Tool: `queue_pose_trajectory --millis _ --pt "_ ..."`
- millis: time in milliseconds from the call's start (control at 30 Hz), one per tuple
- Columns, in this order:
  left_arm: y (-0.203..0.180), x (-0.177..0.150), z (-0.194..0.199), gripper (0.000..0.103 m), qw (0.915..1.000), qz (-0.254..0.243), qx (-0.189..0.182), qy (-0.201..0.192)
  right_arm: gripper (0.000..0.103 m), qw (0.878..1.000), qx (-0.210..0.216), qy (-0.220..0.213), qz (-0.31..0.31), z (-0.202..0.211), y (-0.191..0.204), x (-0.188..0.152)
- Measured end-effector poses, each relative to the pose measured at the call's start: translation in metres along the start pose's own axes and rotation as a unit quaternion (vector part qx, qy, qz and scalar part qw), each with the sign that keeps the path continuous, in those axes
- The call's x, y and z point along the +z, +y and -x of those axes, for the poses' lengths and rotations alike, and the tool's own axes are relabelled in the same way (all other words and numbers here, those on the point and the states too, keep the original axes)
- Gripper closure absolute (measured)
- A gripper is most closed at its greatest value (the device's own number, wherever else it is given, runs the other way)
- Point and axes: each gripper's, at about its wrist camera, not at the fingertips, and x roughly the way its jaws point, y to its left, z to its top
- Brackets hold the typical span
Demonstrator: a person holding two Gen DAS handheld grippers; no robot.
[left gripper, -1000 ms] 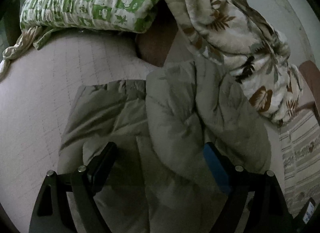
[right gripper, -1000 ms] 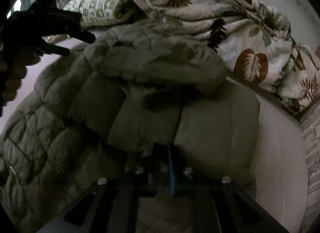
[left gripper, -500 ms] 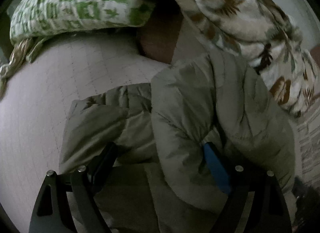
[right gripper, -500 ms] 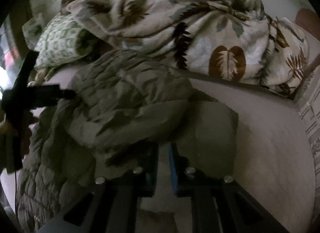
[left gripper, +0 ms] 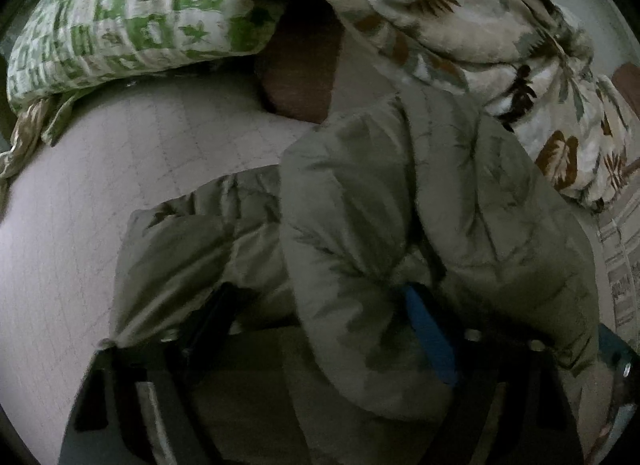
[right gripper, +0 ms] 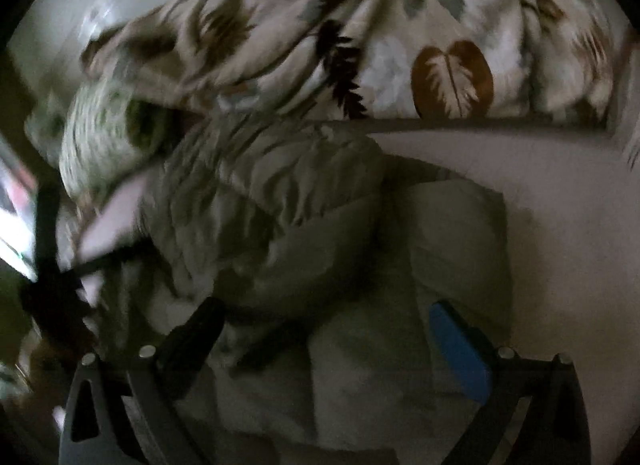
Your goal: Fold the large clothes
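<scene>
An olive puffer jacket lies bunched on the bed, one part folded over another. My left gripper points down at it. Its jaws are closing, and a thick fold of the jacket bulges between the dark finger and the blue pad. In the right wrist view the same jacket fills the middle. My right gripper hangs over its near edge with the jaws opening wide; padded fabric lies under the gap, and neither finger presses on it. The left tool shows as a dark blur at the left edge.
A leaf-print quilt is heaped along the far side, right behind the jacket. A green-and-white pillow lies at the far left. Pale quilted sheet stretches left of the jacket, and more sheet to its right. Striped cloth is at the right edge.
The right gripper went from shut on the jacket's edge to wide open and swung sideways. The left gripper sank closer to the jacket, whose folded part now bulges between its fingers.
</scene>
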Motion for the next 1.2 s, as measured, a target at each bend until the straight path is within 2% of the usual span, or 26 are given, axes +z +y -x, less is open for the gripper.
queue_pose_trajectory --millis 33,100,167,233,267,300,333,367,500,633,733,867,1000,1067,1167,1200 --pt "-0.003 0.001 -0.001 0.059 0.9999 -0.009 -0.006 0.003 0.000 1.000 0.009 0.007 -0.018 -0.008 -0.002 0.007" --pt "-0.015 0.001 -0.001 0.077 0.9994 -0.034 0.007 0.000 0.000 0.998 0.023 0.025 -0.048 -0.027 -0.006 0.016" --pt "-0.025 0.000 0.001 0.085 0.9979 -0.060 0.022 -0.009 0.000 0.997 0.029 0.040 -0.064 -0.046 -0.006 0.023" --pt "-0.033 -0.001 0.010 0.088 0.9962 -0.075 0.033 -0.028 0.001 0.997 0.025 0.037 -0.063 -0.055 0.002 0.025" --pt "-0.034 -0.001 0.014 0.090 0.9961 -0.076 0.031 -0.034 0.011 0.997 0.021 0.034 -0.060 -0.057 0.004 0.027" --pt "-0.034 0.000 0.020 0.090 0.9960 -0.073 0.028 -0.042 0.033 0.998 0.025 0.031 -0.057 -0.061 0.008 0.030" --pt "-0.034 0.000 0.026 0.090 0.9959 -0.072 0.025 -0.049 0.045 0.997 0.028 0.030 -0.058 -0.061 0.009 0.032" --pt "-0.034 0.001 0.033 0.091 0.9957 -0.071 0.020 -0.055 0.063 0.998 0.023 0.026 -0.060 -0.063 0.012 0.035" --pt "-0.031 0.001 0.070 0.091 0.9938 -0.068 -0.004 -0.088 0.077 0.999 0.016 -0.007 -0.027 -0.042 0.031 0.035" --pt "-0.023 -0.013 0.110 0.091 0.9917 -0.056 -0.039 -0.109 0.081 0.999 0.025 -0.036 0.001 -0.008 0.042 0.029" --pt "-0.010 -0.039 0.133 0.091 0.9908 -0.032 -0.068 -0.113 0.081 0.998 0.031 -0.049 0.018 0.015 0.045 0.020" --pt "0.005 -0.088 0.127 0.091 0.9923 -0.015 -0.077 -0.096 0.081 0.998 0.040 -0.037 0.026 0.033 0.037 -0.020" --pt "0.001 -0.137 0.088 0.090 0.9968 -0.038 -0.039 -0.059 0.081 0.999 0.001 0.006 0.040 0.002 0.027 -0.066" --pt "-0.001 -0.146 0.077 0.090 0.9968 -0.045 -0.031 -0.059 0.081 0.999 -0.006 0.031 0.025 -0.025 0.017 -0.081" --pt "-0.005 -0.147 0.082 0.089 0.9959 -0.053 -0.031 -0.066 0.081 0.999 -0.013 0.025 0.029 -0.039 0.013 -0.086" --pt "-0.003 -0.144 0.089 0.086 0.9958 -0.050 -0.036 -0.068 0.081 0.999 -0.013 0.025 0.027 -0.038 0.014 -0.084"
